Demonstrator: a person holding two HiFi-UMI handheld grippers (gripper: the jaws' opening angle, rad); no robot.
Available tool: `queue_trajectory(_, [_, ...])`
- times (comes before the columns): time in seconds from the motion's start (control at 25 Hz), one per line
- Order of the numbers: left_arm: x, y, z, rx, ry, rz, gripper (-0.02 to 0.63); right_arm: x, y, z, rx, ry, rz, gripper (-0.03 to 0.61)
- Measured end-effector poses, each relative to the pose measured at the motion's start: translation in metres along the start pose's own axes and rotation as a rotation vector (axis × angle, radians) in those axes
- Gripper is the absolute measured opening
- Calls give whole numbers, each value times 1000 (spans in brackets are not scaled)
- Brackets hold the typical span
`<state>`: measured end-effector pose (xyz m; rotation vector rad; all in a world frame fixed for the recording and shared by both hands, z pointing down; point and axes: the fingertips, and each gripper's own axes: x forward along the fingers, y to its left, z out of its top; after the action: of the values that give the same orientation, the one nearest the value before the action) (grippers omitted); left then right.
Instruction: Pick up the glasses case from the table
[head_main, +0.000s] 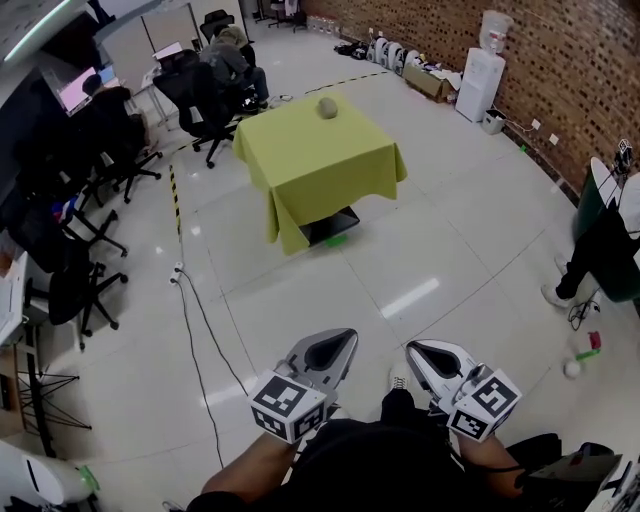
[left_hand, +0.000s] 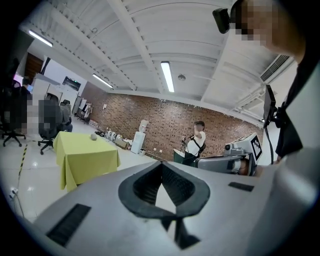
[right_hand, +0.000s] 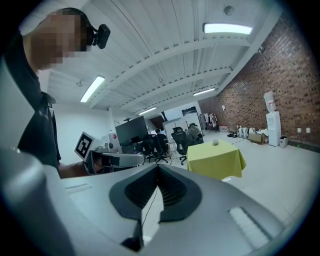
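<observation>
Two grippers, the left gripper (head_main: 340, 340) and the right gripper (head_main: 418, 350), are hovering near, jaws closed and empty, while one glasses case (head_main: 327, 107) is lying far off on one green-clothed table (head_main: 300, 165)

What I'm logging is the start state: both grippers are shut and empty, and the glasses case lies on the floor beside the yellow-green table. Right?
Not quite. The glasses case lies on top of the yellow-green table, not on the floor beside it; the head view shows this. The left gripper and right gripper are indeed shut and empty.
</observation>
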<state>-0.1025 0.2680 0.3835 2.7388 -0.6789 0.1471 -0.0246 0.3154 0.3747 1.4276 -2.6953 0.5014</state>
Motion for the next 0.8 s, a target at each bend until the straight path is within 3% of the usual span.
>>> queue_trajectory(0.32, [60,27,23,-4,-6,128,3,24,-75,27,-26,-16,96,2])
queue_trajectory(0.8, [186,28,55,11,-19,202,3,14,-203,62,-35,-11,174,2])
